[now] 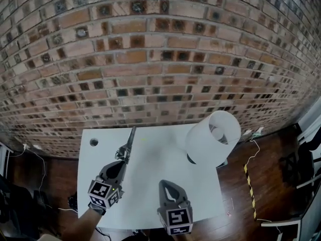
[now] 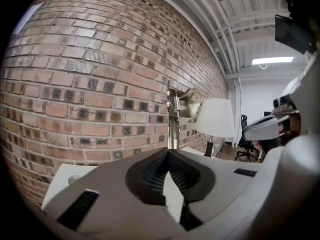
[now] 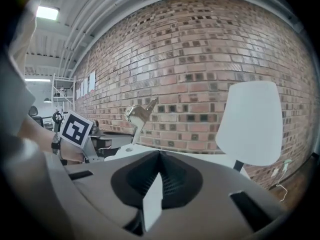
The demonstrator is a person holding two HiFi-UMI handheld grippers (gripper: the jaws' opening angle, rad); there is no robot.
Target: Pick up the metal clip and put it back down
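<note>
My left gripper [image 1: 122, 160] clenches the metal clip [image 1: 128, 145] by its handle end above the table [image 1: 150, 160]; likely stiff, light, slippery. My right gripper [image 1: 168, 186] is closed, empty.

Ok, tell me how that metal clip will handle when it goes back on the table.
The metal clip looks rigid: it stands straight out of the left gripper without sagging. Its shiny metal is probably slippery, so a narrow grip may let it pivot. Long and thin, it will likely lie flat on the table rather than roll.
</note>
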